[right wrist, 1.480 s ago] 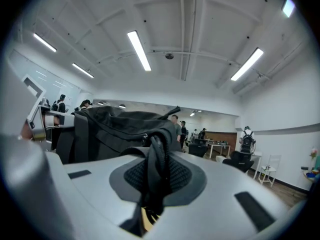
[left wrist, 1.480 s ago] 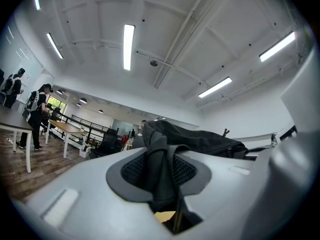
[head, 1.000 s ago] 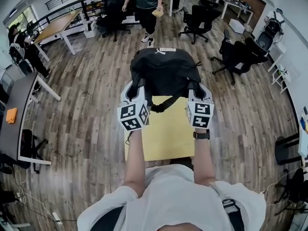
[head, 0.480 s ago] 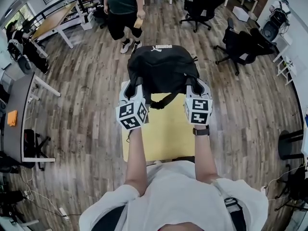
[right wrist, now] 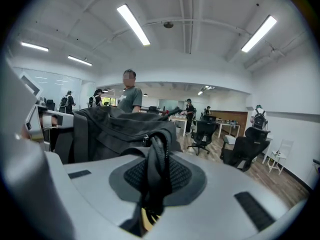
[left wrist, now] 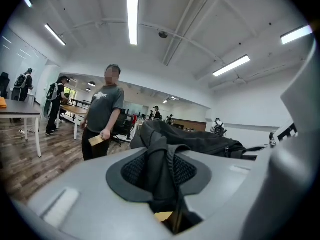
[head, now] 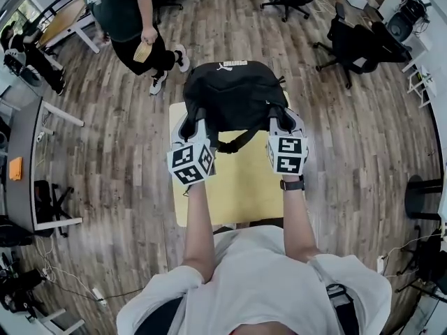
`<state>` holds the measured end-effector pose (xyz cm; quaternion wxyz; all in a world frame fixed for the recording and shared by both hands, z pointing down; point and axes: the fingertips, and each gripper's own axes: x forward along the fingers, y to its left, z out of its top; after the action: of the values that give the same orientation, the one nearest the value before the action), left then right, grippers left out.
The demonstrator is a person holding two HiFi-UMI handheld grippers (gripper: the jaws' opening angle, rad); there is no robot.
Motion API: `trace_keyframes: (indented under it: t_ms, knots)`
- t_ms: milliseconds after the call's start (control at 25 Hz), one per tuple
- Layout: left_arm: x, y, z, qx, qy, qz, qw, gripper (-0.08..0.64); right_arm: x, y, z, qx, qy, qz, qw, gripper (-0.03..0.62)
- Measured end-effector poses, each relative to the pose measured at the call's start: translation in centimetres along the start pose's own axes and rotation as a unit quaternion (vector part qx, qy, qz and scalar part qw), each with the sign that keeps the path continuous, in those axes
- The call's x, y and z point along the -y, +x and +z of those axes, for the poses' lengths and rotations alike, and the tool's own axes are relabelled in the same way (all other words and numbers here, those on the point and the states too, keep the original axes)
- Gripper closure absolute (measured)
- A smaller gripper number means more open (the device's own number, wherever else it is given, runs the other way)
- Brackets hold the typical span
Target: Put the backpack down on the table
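A black backpack (head: 234, 93) hangs over the far half of a small yellow table (head: 241, 187). Whether its bottom touches the tabletop cannot be made out. My left gripper (head: 193, 125) is shut on the backpack's left shoulder strap (left wrist: 162, 176), which runs between its jaws. The right gripper (head: 283, 122) is shut on the right shoulder strap (right wrist: 156, 171) in the same way. Both gripper views show the backpack's bulk (left wrist: 200, 141) (right wrist: 107, 126) just beyond the jaws. A loose strap end (head: 234, 144) dangles between the two grippers.
A person (head: 129, 19) in a dark green shirt, holding something tan, stands on the wood floor just beyond the table's far left corner. Black office chairs (head: 360, 44) stand at the far right. A grey desk (head: 24, 159) runs along the left.
Both grippers have come down with the backpack, which now sits lower over the table. The person in the green shirt has walked nearer, from the far middle to the far left.
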<state>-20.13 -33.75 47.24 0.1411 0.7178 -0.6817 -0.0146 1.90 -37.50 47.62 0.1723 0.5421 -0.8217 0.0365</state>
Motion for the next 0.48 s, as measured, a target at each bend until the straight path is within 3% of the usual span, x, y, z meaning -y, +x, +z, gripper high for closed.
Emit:
trace_keyframes:
  t_ms: [480]
  knots:
    - [-1.2, 2.1, -5.7, -0.054, -0.023, 0.019, 0.9981, 0.463, -0.2, 3.0, -5.5, -0.056, 0.009, 0.012, 0.998, 0.558]
